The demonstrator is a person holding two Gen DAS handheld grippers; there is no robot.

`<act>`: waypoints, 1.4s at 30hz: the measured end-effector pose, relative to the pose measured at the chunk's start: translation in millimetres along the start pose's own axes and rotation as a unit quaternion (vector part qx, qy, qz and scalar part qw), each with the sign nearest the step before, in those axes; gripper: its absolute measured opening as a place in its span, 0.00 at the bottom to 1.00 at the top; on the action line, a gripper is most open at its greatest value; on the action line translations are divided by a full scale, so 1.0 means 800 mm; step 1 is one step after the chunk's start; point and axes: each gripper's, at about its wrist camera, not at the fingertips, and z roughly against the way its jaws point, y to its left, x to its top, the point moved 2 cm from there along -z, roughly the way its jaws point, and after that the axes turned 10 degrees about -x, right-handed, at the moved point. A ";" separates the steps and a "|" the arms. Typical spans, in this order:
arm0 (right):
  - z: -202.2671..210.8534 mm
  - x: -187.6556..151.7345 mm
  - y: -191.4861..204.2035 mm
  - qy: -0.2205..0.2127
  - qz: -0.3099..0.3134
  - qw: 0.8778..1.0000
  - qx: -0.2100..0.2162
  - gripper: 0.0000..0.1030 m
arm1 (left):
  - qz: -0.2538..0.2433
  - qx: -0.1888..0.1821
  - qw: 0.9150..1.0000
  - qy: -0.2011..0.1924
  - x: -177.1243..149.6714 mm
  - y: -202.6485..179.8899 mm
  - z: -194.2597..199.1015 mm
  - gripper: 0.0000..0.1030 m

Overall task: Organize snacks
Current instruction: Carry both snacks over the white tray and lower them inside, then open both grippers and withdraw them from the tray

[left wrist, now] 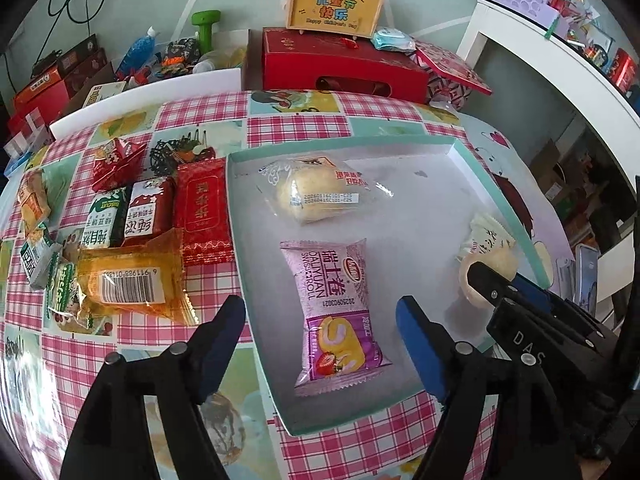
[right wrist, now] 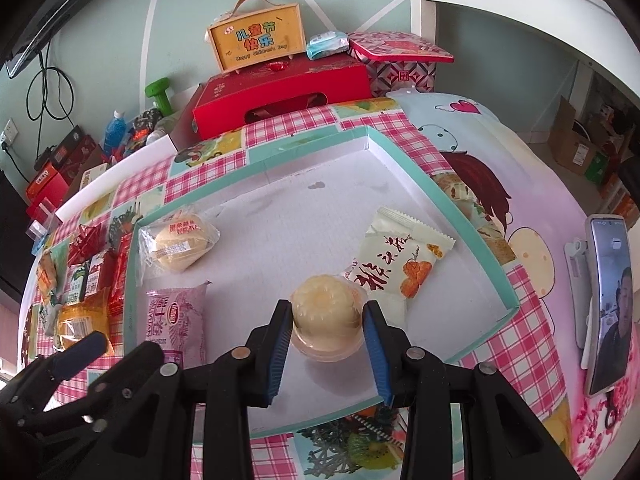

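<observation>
Swiss roll (left wrist: pixel 334 314) lies in tray (left wrist: pixel 496 196); loose snacks (left wrist: pixel 132 248) probably left.

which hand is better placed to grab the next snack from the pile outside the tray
Left. Its hand-held gripper is open and empty, nearest the orange packet. The right hand-held gripper is occupied with the pudding cup.
</observation>
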 end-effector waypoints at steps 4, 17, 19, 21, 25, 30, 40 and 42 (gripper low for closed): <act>-0.001 -0.001 0.003 0.003 0.005 1.000 -0.005 0.51 | 0.030 0.009 0.999 -0.005 0.002 0.019 0.006 0.78; 0.029 -0.008 0.062 -0.035 0.051 0.997 0.041 0.72 | 0.160 0.176 0.971 -0.002 -0.010 0.128 0.029 0.79; 0.036 -0.012 0.077 -0.041 0.062 0.996 0.055 0.72 | 0.186 0.198 0.962 0.010 -0.017 0.148 0.030 0.79; 0.040 -0.017 0.092 -0.044 0.079 0.994 0.065 0.72 | 0.210 0.201 0.957 0.019 -0.024 0.165 0.030 0.79; 0.041 -0.025 0.112 -0.042 0.100 0.992 0.069 0.72 | 0.244 0.198 0.949 0.024 -0.034 0.188 0.033 0.79; 0.040 -0.031 0.122 -0.040 0.114 0.990 0.069 0.74 | 0.249 0.202 0.947 0.025 -0.039 0.195 0.035 0.82; 0.035 -0.027 0.111 -0.040 0.093 0.993 0.067 1.00 | 0.227 0.204 0.952 0.017 -0.035 0.183 0.031 0.93; 0.037 -0.027 0.112 -0.045 0.095 0.992 0.070 1.00 | 0.224 0.205 0.953 0.003 -0.034 0.185 0.034 0.94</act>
